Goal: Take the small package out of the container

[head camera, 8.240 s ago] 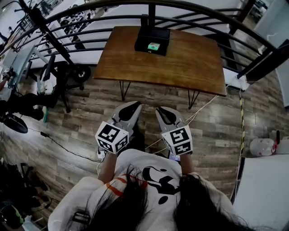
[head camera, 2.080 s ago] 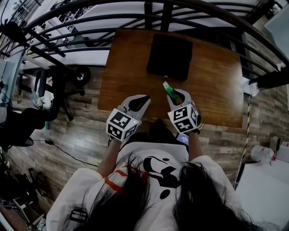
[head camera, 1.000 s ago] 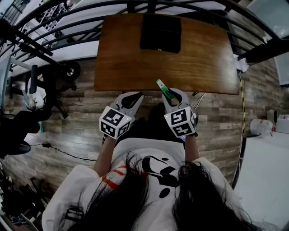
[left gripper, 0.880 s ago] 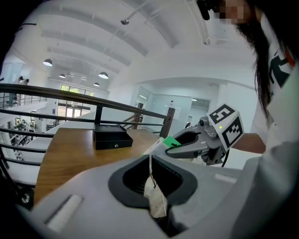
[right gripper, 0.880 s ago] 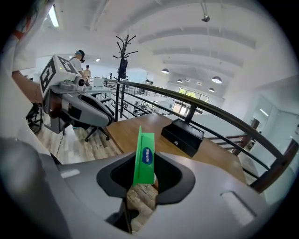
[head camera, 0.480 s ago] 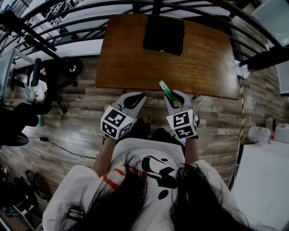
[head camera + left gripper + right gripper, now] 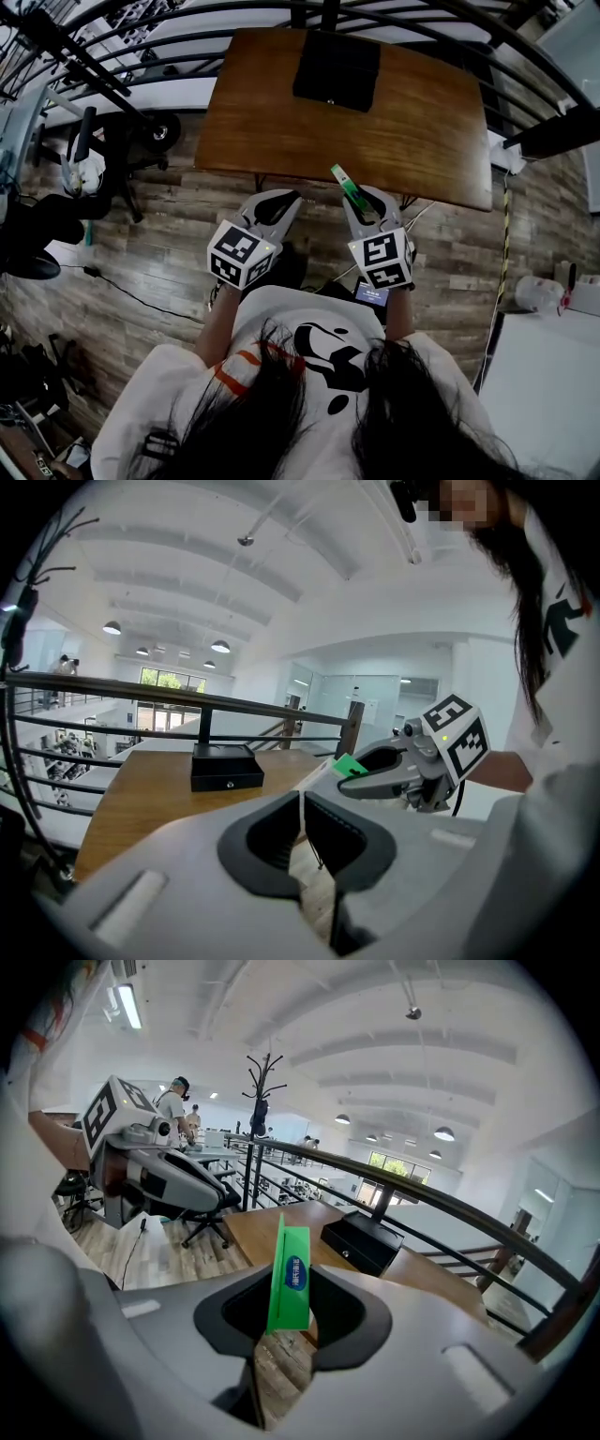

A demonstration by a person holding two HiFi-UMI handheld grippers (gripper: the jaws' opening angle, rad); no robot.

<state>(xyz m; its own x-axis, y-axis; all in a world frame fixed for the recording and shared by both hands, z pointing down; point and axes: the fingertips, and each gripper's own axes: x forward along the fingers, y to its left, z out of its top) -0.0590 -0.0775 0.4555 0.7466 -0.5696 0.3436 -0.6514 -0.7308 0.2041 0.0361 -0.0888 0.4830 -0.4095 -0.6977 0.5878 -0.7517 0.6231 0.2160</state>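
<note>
The small green package [image 7: 343, 181] stands edge-up between the jaws of my right gripper [image 7: 362, 196], which is shut on it; in the right gripper view the package [image 7: 290, 1279] carries a blue oval label. The black container [image 7: 336, 67] sits at the far side of the wooden table [image 7: 422, 131] with its lid down, well beyond both grippers. My left gripper [image 7: 279, 199] hangs beside the right one over the floor, shut with nothing in it [image 7: 301, 801]. The left gripper view also shows the right gripper [image 7: 380, 772] with the package [image 7: 351, 765].
Black railing bars [image 7: 187, 23] curve behind the table. An office chair [image 7: 103, 141] stands on the plank floor at left, and a cable [image 7: 131, 295] trails across it. A white surface [image 7: 544, 394] lies at the lower right.
Earliest, the container stood open with the package inside; now its lid is down and the package is in my right gripper. Both grippers have drawn back from the table edge.
</note>
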